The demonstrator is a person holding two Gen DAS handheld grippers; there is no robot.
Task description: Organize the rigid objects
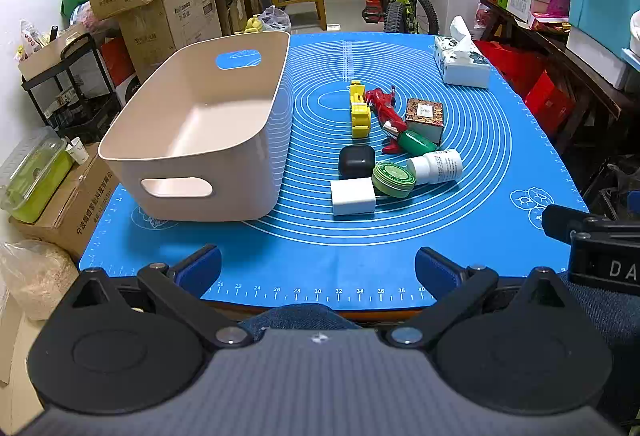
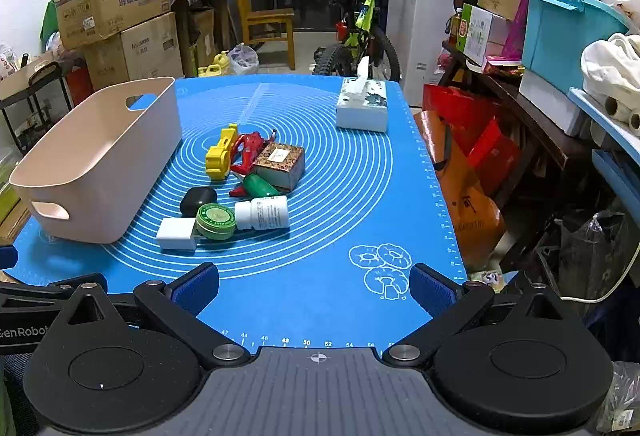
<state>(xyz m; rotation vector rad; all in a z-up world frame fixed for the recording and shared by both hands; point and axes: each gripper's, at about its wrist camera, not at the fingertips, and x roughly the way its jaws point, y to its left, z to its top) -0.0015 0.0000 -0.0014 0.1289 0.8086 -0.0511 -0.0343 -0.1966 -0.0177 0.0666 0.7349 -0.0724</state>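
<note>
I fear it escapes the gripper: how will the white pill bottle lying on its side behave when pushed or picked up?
The white pill bottle lies on its round side, so a push would probably roll it. Its smooth plastic looks slippery yet stiff. It touches the green tin, which may shift too.

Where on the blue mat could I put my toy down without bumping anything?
The near strip of the blue mat, between the grippers and the white box, is bare. So is the right side around the mushroom drawing. The beige bin is empty. The middle cluster is crowded.
</note>
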